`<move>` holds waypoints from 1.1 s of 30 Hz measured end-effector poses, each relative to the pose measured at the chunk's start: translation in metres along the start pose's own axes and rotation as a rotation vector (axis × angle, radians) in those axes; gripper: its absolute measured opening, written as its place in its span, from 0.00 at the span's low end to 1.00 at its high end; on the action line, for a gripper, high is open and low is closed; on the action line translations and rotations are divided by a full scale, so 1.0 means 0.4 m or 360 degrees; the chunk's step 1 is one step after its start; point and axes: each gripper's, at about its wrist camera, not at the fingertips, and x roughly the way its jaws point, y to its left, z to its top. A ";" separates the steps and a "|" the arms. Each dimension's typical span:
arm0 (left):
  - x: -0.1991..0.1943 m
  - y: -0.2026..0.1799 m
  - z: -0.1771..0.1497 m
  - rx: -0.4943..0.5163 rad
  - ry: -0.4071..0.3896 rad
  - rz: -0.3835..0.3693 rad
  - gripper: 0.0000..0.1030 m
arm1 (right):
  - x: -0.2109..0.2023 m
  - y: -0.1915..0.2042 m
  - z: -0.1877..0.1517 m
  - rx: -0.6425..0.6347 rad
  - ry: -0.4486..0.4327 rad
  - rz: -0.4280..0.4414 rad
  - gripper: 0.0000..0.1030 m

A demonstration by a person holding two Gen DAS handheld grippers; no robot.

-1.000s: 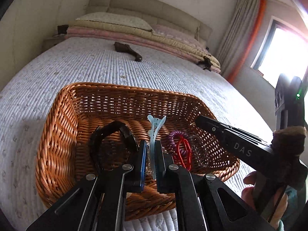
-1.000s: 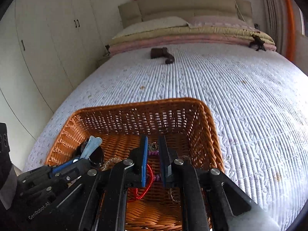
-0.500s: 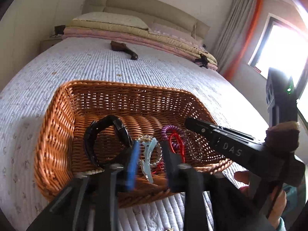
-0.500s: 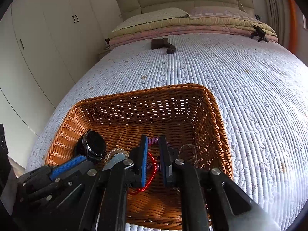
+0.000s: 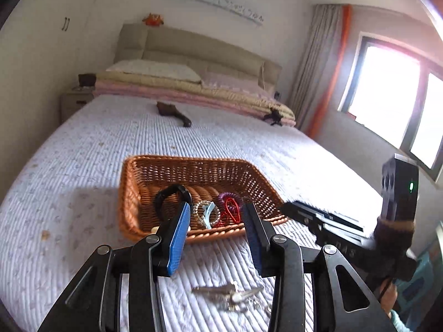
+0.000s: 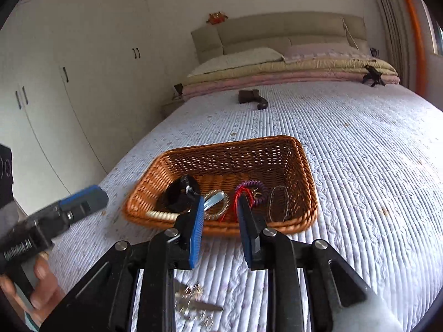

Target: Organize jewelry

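Observation:
A wicker basket [image 5: 124, 193] [image 6: 310, 182] on the bed holds a black watch [image 5: 169, 193], a light blue hair clip [image 5: 207, 214], a beaded bracelet [image 5: 198, 210], a red cord [image 5: 232, 209] and a purple coil tie [image 6: 254, 185]. My left gripper [image 5: 217, 210] hovers short of the basket's near rim, jaws opening with nothing between them. My right gripper [image 6: 220, 200] hangs beside it, jaws also opening and empty. A small heap of silver jewelry [image 5: 232, 294] [image 6: 193, 298] lies on the quilt under both grippers.
A brown object [image 5: 173, 112] lies far up the white quilted bed [image 5: 69, 193]. Folded quilts and pillows [image 5: 180, 83] are stacked at the headboard. White wardrobes [image 6: 55, 96] stand to the left and a bright window [image 5: 387, 96] to the right. A hand [image 6: 41, 290] holds the left gripper.
Both grippers have pulled back from the basket and risen. The left one let go of the blue hair clip, which now lies in the basket. Both pairs of jaws have parted.

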 end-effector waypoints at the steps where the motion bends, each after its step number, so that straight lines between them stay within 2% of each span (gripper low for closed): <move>1: -0.023 0.003 -0.006 -0.0005 -0.0009 -0.0008 0.40 | -0.015 0.010 -0.012 -0.0013 -0.0005 0.0011 0.26; 4: -0.062 0.009 -0.029 0.0001 -0.0020 -0.0038 0.40 | -0.045 0.034 -0.048 -0.0067 -0.0005 0.0019 0.26; 7: -0.062 0.020 -0.074 0.0034 0.0046 -0.0067 0.40 | -0.038 0.046 -0.083 -0.0109 0.0045 0.0025 0.26; 14: 0.040 0.052 -0.158 0.0052 0.0324 -0.0048 0.40 | 0.014 0.027 -0.146 -0.0137 0.0220 0.0111 0.26; 17: 0.078 0.060 -0.181 0.0048 0.0419 -0.0075 0.40 | 0.043 0.005 -0.159 -0.0136 0.0293 0.0172 0.26; 20: 0.113 0.062 -0.196 0.0045 0.0490 -0.0047 0.40 | 0.076 -0.014 -0.170 -0.0114 0.0365 0.0198 0.26; 26: 0.145 0.079 -0.205 -0.0025 0.0529 -0.0044 0.40 | 0.139 -0.024 -0.177 -0.0039 0.0524 0.0360 0.26; 29: 0.151 0.086 -0.206 -0.0037 0.0529 -0.0043 0.39 | 0.166 -0.028 -0.191 -0.0036 0.0610 0.0393 0.26; 33: 0.159 0.091 -0.203 -0.0032 0.0537 -0.0034 0.39 | 0.161 -0.024 -0.202 -0.0037 0.0655 0.0491 0.26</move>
